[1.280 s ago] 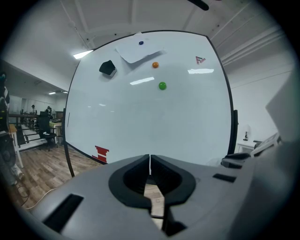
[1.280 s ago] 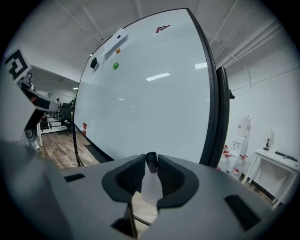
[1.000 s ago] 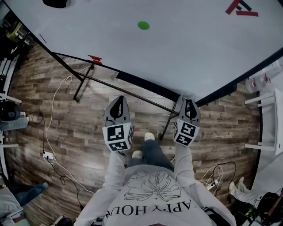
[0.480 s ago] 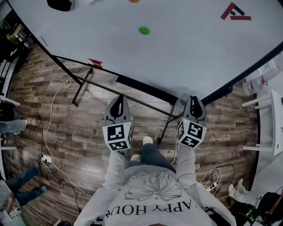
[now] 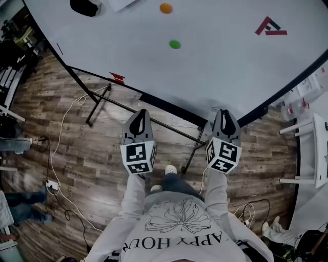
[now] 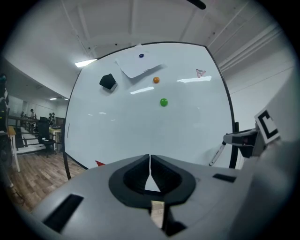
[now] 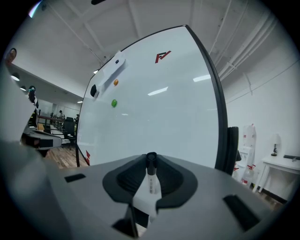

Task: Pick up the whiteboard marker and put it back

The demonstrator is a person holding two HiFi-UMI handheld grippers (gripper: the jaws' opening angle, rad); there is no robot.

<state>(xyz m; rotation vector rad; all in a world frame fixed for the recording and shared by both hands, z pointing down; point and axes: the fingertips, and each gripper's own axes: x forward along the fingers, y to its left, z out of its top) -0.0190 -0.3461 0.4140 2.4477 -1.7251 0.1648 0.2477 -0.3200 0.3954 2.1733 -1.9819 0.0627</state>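
Observation:
My right gripper (image 7: 151,159) is shut on the whiteboard marker (image 7: 150,185), a white barrel with a black cap that points forward between the jaws. In the left gripper view the same marker (image 6: 215,154) hangs slanted below the right gripper (image 6: 239,139). The big whiteboard (image 5: 215,66) stands right in front of both grippers. In the head view the right gripper (image 5: 224,113) is by the board's lower right edge. My left gripper (image 5: 141,113) is further left, its jaws shut on nothing (image 6: 150,161).
On the board are a green magnet (image 5: 175,44), an orange magnet (image 5: 165,8), a black eraser (image 5: 85,7) and a red logo (image 5: 270,25). The stand's legs (image 5: 97,100) and cables (image 5: 66,128) lie on the wooden floor. A white table (image 5: 312,148) stands at the right.
Both grippers have risen along the board, the right one more, still with the marker in it. More of the upper board, with the orange magnet and eraser, has come into view.

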